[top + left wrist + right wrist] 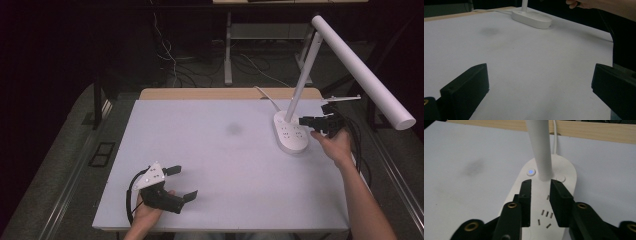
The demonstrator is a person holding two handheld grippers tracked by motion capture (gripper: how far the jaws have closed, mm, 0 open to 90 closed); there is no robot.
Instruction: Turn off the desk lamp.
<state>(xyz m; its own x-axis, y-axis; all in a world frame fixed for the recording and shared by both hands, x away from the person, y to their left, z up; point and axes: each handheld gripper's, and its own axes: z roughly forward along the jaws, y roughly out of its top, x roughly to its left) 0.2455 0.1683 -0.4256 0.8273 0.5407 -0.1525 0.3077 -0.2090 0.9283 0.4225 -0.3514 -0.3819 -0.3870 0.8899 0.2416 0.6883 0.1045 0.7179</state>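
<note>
Surface: pale worktop (pixel 220 150), dim room behind.
Lamp: base (pixel 544 195) under the right hand-held gripper (pixel 541 185); stem (pixel 540 150) rises just ahead, upright.
Right jaws: parted, gripping nothing.
Left hand-held gripper (pixel 179 184): spread wide, well apart.

The room is dim; the surroundings at the edges of the high view fall nearly to black, while the white counter (pixel 220 165) reads as the brightest surface, evenly and softly lit with no hard glare. A faint grey smudge (pixel 233 129) sits toward twelve o'clock from the counter's middle. All the pictures are soft and slightly grainy. In the right gripper view a small button (pixel 531 172) glows blue on the lamp base (pixel 566 170); the near black jaws blur at six o'clock.
</note>
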